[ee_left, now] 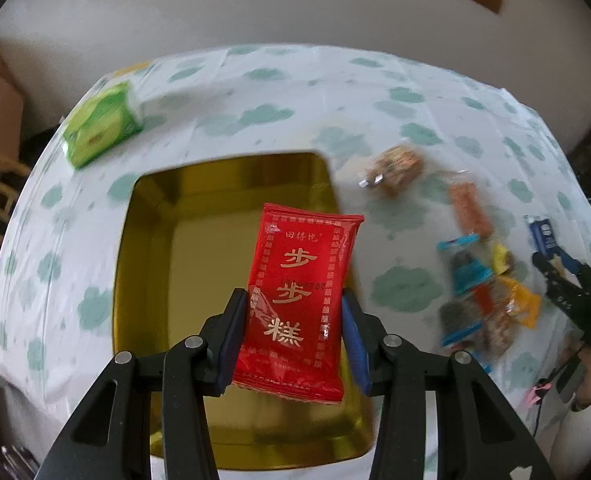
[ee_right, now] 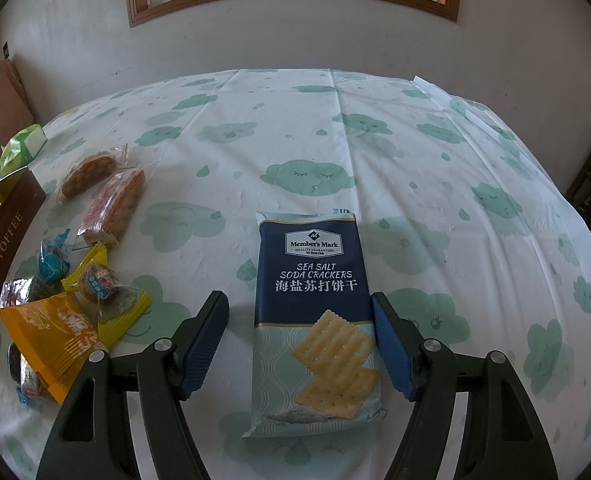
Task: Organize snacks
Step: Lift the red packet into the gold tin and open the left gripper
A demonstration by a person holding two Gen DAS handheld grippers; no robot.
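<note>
My left gripper [ee_left: 293,296] is shut on a red snack packet [ee_left: 299,280] with gold characters, held upright above the open gold tin [ee_left: 155,240]. In the right wrist view a dark blue soda cracker packet [ee_right: 311,320] lies flat on the tablecloth between the fingers of my right gripper [ee_right: 298,296], which is open: the left pad stands clear of the packet and the right pad is close by its edge. The left wrist view shows the right gripper [ee_left: 555,268] at the far right, by the cracker packet [ee_left: 541,236].
Several loose snacks lie in a pile [ee_right: 75,312] left of the right gripper, with two clear-wrapped bars [ee_right: 111,204] behind. The tin's brown wall [ee_right: 3,252] stands at the left edge. A green pack [ee_left: 103,128] sits at the table's far left. The wall rises behind the table.
</note>
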